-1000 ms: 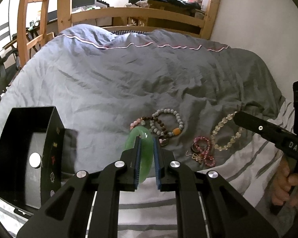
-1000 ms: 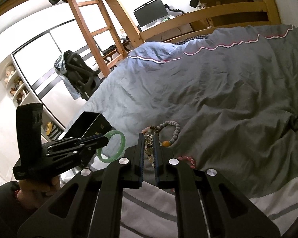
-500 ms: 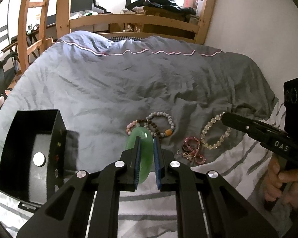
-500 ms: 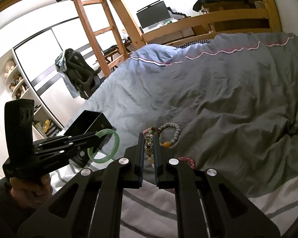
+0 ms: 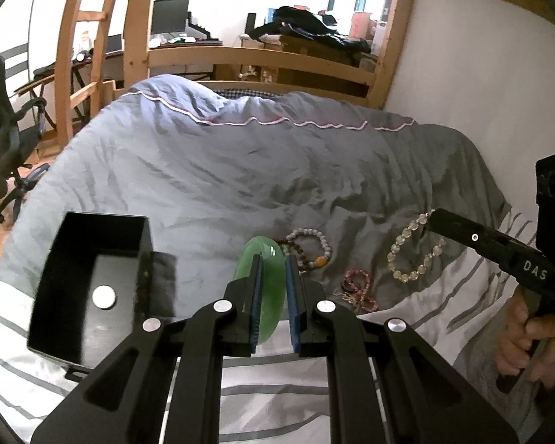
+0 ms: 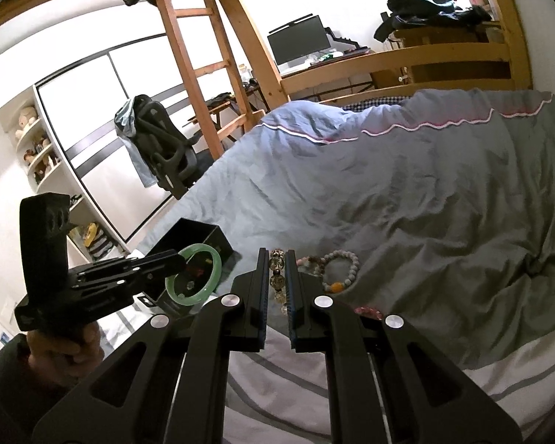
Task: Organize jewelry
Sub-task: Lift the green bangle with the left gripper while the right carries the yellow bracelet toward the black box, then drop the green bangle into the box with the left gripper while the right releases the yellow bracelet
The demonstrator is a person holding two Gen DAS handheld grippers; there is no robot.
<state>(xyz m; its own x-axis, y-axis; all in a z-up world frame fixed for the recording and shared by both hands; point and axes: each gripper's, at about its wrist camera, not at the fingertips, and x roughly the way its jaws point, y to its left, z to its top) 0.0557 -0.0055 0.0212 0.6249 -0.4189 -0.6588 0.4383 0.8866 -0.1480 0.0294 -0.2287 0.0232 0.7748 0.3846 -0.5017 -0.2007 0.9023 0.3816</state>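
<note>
The smooth green jade-like bangle (image 5: 264, 288) is pinched edge-on between the left gripper (image 5: 273, 270)'s blue-padded fingers (image 5: 256, 296), lifted clear of the bed, with the open black box (image 5: 92, 281) sitting on the bedding just off to its left. So I'd say the step in hand is carrying it over and dropping it in the box. If you want to do that cleanly: bangles are slick and rigid, so keep the squeeze steady, swing left until the ring is fully over the opening and not the near wall, lower it inside before letting go, and open slowly so it doesn't clatter out or tip the light box on that soft grey duvet (image 5: 240, 170). Meanwhile the right gripper (image 6: 277, 277) is lined up over the clear crystal bead bracelet (image 5: 414, 251); from its own camera a few beads sit in the narrow gap between its fingers, which are close together, but I honestly can't tell if they're actually gripping or just hovering over it. Lying on the duvet nearby are a grey-and-brown beaded bracelet with an orange bead (image 5: 310, 248) and a small tangle of pink beads (image 5: 357, 288), so plenty left to sort.
</note>
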